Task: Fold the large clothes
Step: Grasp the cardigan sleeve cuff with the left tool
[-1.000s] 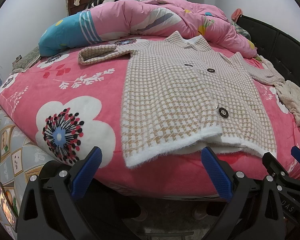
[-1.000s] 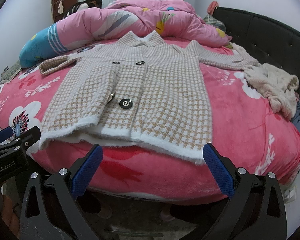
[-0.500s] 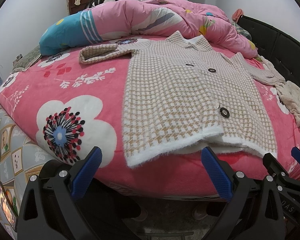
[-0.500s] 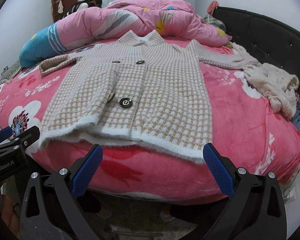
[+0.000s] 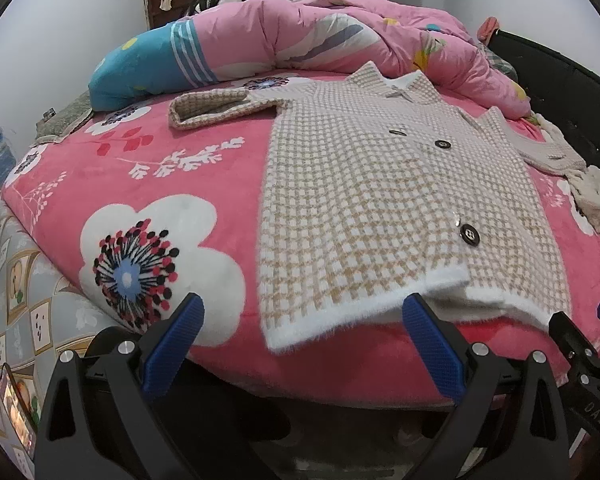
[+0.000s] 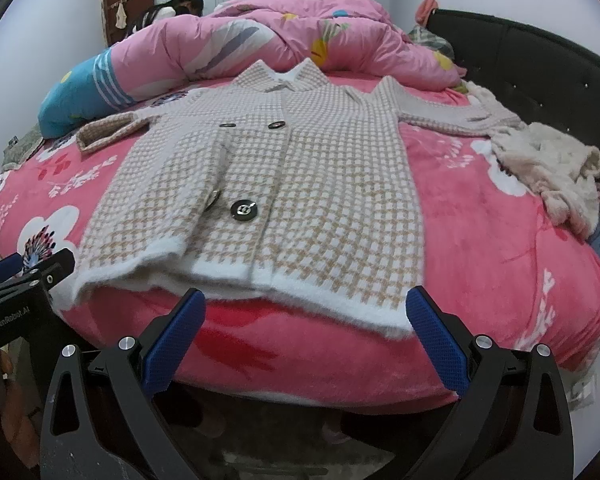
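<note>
A beige-and-white houndstooth knitted cardigan (image 6: 284,184) lies spread flat, buttoned, on the pink floral bed blanket (image 5: 148,184), sleeves out, ready for folding. Left gripper (image 5: 300,340) and right gripper (image 6: 306,328) hover at its white hem, fingers spread wide, holding nothing.

A bed (image 6: 500,248) with a pink flowered blanket (image 5: 148,184). A pink quilt (image 6: 300,36) is bunched at the far end; a cream garment (image 6: 552,172) lies crumpled near the black headboard (image 6: 540,60).

In the right wrist view the black body of the left gripper (image 6: 24,280) bears pale lettering that reads roughly "GenRobot.AI", and in the left wrist view the right gripper (image 5: 588,344) shows "DAS".
</note>
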Demonstrator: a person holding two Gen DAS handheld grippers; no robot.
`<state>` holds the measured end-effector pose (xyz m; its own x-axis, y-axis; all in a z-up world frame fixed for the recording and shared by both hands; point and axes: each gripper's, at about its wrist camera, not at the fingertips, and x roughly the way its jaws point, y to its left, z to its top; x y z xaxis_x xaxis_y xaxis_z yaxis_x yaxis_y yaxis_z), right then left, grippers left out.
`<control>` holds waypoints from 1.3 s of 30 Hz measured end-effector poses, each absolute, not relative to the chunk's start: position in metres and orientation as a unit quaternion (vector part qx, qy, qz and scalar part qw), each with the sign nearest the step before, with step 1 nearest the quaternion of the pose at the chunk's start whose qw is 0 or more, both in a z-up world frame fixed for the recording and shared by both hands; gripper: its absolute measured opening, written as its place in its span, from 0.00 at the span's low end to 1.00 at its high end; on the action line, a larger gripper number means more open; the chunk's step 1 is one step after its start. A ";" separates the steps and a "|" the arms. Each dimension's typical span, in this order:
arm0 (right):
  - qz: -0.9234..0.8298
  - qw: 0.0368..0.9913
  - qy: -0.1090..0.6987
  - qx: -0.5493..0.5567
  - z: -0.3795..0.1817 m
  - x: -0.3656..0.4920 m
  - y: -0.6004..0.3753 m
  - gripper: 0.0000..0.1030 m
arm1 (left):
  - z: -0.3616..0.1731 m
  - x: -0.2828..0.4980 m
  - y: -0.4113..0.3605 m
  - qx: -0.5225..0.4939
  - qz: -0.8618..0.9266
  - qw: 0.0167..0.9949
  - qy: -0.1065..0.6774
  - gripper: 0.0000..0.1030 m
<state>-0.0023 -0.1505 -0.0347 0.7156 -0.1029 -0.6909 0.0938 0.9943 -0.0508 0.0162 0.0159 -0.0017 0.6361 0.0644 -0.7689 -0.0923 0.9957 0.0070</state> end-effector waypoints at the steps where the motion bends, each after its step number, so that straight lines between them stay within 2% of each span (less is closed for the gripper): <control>1: -0.056 0.926 0.374 -0.008 -0.035 0.001 -0.152 0.94 | -0.002 0.019 0.016 -0.016 0.047 0.906 0.421 0.95; 9: -0.069 0.930 0.359 -0.034 -0.023 0.029 -0.158 0.94 | 0.010 0.041 0.026 -0.017 0.049 0.924 0.378 0.95; 18: -0.030 0.944 0.321 -0.070 0.007 0.073 -0.142 0.94 | 0.022 0.077 0.076 -0.099 -0.011 0.936 0.338 0.95; 26: 0.056 0.949 0.310 -0.032 0.018 0.130 -0.120 0.94 | 0.027 0.129 0.124 -0.122 0.010 0.942 0.312 0.95; 33: 0.111 0.936 0.335 -0.012 0.021 0.197 -0.093 0.93 | 0.040 0.229 0.160 -0.067 0.086 0.943 0.314 0.95; 39: 0.150 0.919 0.364 0.003 0.005 0.248 -0.074 0.93 | 0.009 0.340 0.169 0.010 0.099 0.918 0.383 0.95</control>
<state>0.2484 -0.0738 0.0053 0.6897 0.2782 -0.6685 -0.2734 0.9550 0.1153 0.3399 0.1695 0.0092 0.6870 0.1893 -0.7015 -0.1735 0.9803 0.0947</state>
